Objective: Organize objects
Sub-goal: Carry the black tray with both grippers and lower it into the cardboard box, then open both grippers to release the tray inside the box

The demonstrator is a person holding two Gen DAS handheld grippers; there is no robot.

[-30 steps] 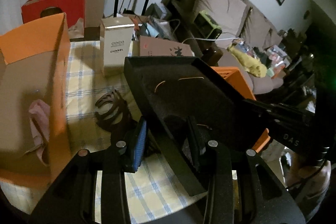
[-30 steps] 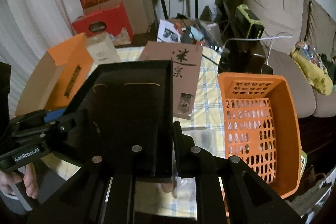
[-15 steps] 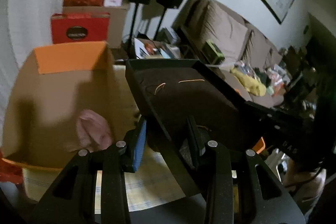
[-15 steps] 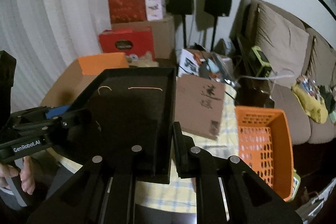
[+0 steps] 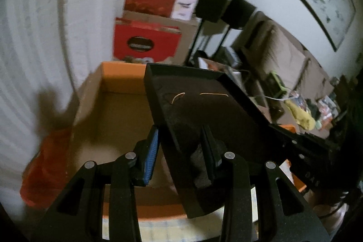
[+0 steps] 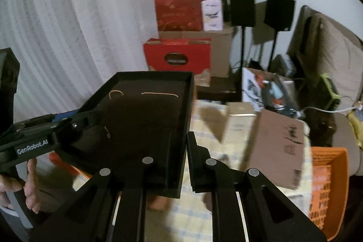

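In the left wrist view, an open cardboard box (image 5: 109, 115) is sitting at centre left, and the left gripper (image 5: 181, 149) is clamping one wall of a black tray (image 5: 204, 110) held mid-frame. In the right wrist view, the right gripper (image 6: 181, 151) is pinching the tray's (image 6: 145, 115) other wall; an orange basket (image 6: 329, 185) is lying at lower right.

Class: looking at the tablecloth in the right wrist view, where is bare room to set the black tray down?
Bare cloth shows under the black tray, toward the orange basket. Farther back it is crowded: the cream box and the brown box stand close together.
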